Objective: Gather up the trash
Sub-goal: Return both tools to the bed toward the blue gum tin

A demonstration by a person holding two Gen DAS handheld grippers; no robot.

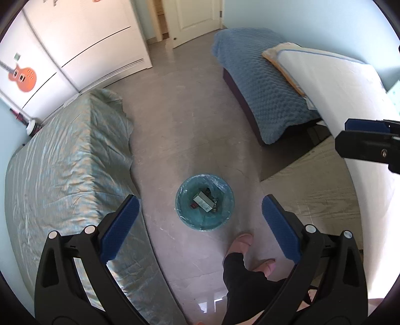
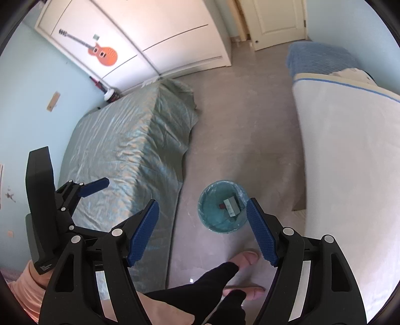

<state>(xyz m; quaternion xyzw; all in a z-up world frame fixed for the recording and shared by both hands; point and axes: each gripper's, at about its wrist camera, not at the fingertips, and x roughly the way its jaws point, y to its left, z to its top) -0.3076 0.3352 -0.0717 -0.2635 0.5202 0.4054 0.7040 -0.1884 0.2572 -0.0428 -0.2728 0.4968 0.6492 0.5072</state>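
Both grippers are hanging up in the air over the floor here, pointing down. The left gripper (image 1: 200, 217) is sitting with its blue pads (image 1: 120, 225) spread wide apart, nothing between them. Same deal with the right gripper (image 2: 202, 230): its fingers are splayed open and it's carrying nothing.

Framed right between the left one's fingers, down on the grey floor (image 1: 190, 120), a small round trash bin (image 1: 204, 202) is standing upright with a teal plastic liner. There's already stuff lying in the bottom of it: a grey-white carton (image 1: 203, 201) lying flat, plus some smaller dark bits I can't make out. From the right wrist view the bin (image 2: 220, 207) is sitting just inside the right finger, which is overlapping its rim.

The person's feet in pink slippers (image 1: 243, 241) are standing just near the bin, with black trousers showing.

Off to the left, a bed with a shiny green-grey cover (image 1: 75, 160) is running alongside the bin. On the other side, a white mattress (image 1: 332, 82) is leaning over a second bed with a blue quilted blanket (image 1: 260, 82). At the back, a white wardrobe (image 2: 150, 37) is wearing an orange guitar sticker (image 2: 102, 55), and a white door (image 1: 197, 20) is standing next to it.
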